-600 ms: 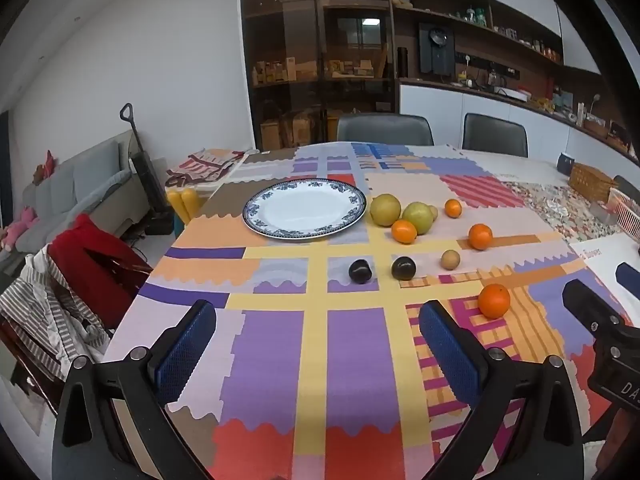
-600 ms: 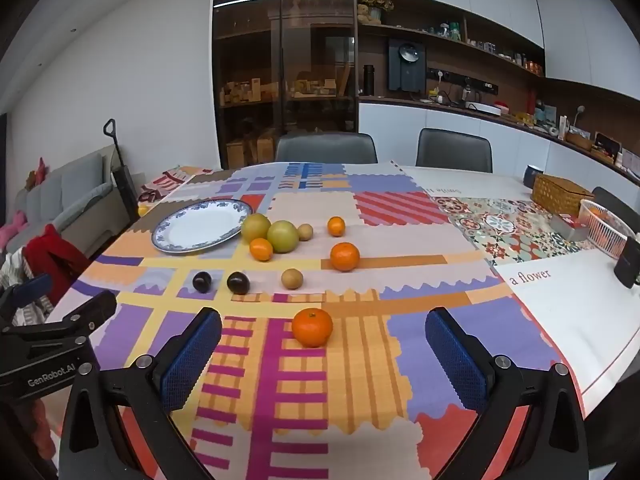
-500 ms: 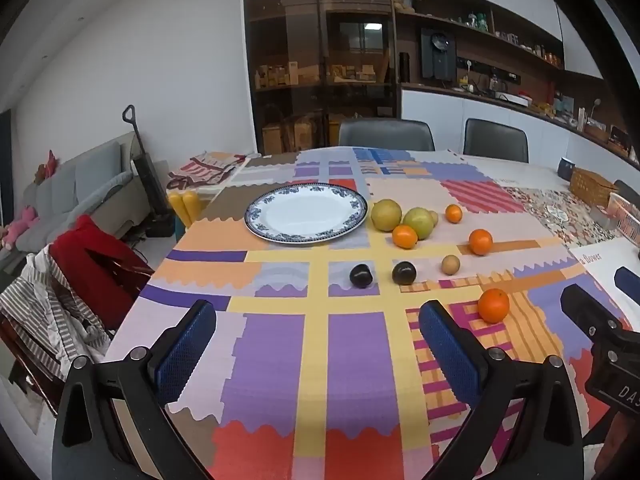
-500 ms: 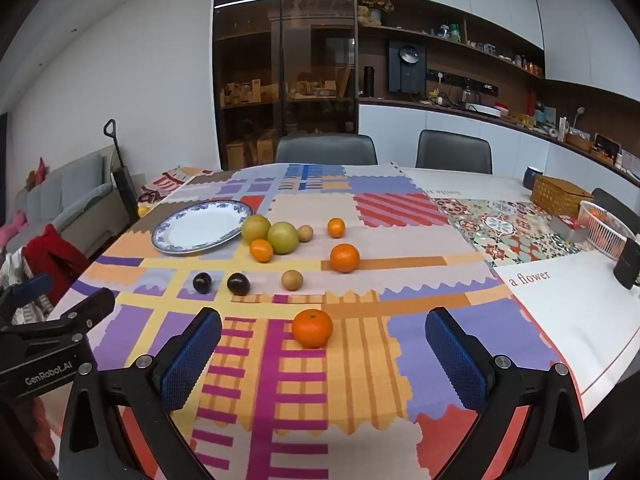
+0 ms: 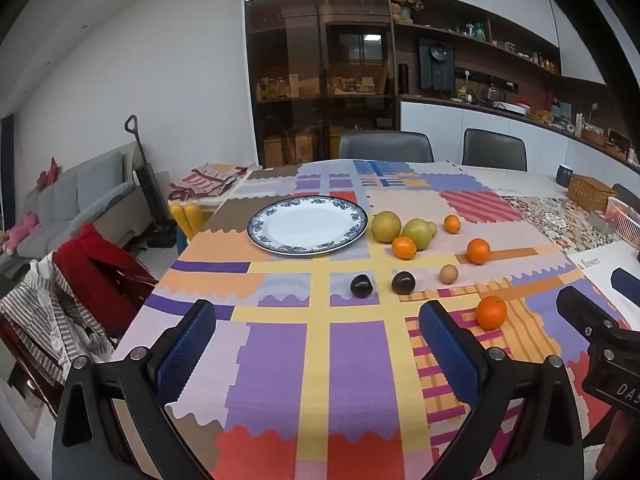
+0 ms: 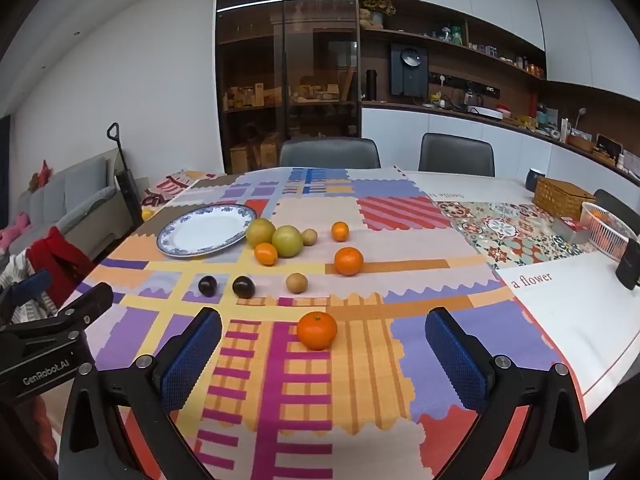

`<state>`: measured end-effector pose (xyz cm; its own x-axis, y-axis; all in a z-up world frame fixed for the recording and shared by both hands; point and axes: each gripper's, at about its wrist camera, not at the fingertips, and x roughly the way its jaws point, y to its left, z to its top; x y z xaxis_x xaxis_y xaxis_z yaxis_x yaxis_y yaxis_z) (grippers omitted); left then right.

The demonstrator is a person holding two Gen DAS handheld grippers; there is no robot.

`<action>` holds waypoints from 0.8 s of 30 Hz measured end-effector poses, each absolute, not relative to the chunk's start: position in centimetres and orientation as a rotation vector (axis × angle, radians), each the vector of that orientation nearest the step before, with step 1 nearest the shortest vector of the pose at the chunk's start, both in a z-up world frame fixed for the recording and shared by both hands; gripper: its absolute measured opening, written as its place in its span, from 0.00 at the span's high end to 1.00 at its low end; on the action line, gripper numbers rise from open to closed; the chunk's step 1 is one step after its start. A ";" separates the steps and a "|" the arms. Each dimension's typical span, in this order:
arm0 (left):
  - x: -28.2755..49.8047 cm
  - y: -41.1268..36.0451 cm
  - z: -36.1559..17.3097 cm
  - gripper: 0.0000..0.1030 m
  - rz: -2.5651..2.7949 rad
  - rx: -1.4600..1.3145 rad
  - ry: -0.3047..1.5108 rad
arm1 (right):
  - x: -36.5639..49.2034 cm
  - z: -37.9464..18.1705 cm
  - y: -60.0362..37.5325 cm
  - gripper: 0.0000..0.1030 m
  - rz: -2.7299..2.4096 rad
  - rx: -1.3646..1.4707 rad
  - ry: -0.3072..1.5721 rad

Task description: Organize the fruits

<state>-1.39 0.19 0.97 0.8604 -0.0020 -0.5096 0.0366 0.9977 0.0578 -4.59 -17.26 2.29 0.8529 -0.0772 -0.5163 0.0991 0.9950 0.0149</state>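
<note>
2 grippers hover low over the near edge of the counter (image 6: 560, 304), neither holding anything. Left gripper (image 5: 316, 348) has its fingers (image 5: 186, 346) spread wide over bare patchwork cloth; right gripper (image 6: 324, 354) is equally wide, with the nearest orange (image 6: 317, 330) sitting just ahead, centred between the blue pads, apart from both. That line-up looks like a pre-grasp for that orange, judged from the framing only.

Fruit lies loose on the cloth, none on the plate (image 5: 280, 236) yet. The blue-rimmed plate sits empty at the far left, likely the collection spot. Just right of it: 2 yellow-green pears (image 6: 287, 241), close together or touching, with a small orange (image 6: 266, 253) touching or just in front, and a small brown fruit (image 6: 309, 237) tucked behind. 2 more oranges sit further right, well apart: a small 1 (image 6: 340, 231) and a bigger 1 (image 6: 348, 261). Middle row: 2 dark plums (image 5: 361, 285), near each other, plus a brown round fruit (image 5: 448, 273), maybe a kiwi, can't tell for sure.

Task looks barely started. Round fruit will roll if nudged, so a centred squeeze matters. Wicker basket (image 6: 563, 197) and white wire basket (image 6: 608, 232) sit far right.
</note>
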 end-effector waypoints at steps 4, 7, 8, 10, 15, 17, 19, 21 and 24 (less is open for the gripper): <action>-1.5 0.1 1.1 0.00 -0.017 0.070 0.528 | -4.8 2.6 -17.4 0.00 -0.089 0.042 0.535; -1.6 0.2 1.1 0.00 -0.022 0.067 0.525 | -4.8 2.8 -17.3 0.00 -0.087 0.044 0.531; -1.6 0.2 1.2 0.00 -0.023 0.065 0.524 | -4.9 2.7 -17.4 0.00 -0.088 0.045 0.531; -1.6 0.2 1.2 0.00 -0.028 0.063 0.524 | -4.9 2.7 -17.4 0.00 -0.087 0.046 0.530; -1.6 0.1 1.1 0.00 -0.031 0.061 0.527 | -5.2 3.2 -17.3 0.00 -0.083 0.043 0.517; -1.6 0.2 1.1 0.00 -0.035 0.059 0.527 | -5.3 3.2 -17.2 0.00 -0.083 0.040 0.509; -1.6 0.2 1.1 0.00 -0.038 0.056 0.525 | -5.3 3.1 -17.4 0.00 -0.080 0.041 0.506; -1.6 0.2 1.1 0.00 -0.039 0.057 0.524 | -5.3 3.0 -17.5 0.00 -0.080 0.041 0.506; -1.6 0.3 1.1 0.00 -0.040 0.057 0.524 | -5.4 3.0 -17.5 0.00 -0.079 0.043 0.507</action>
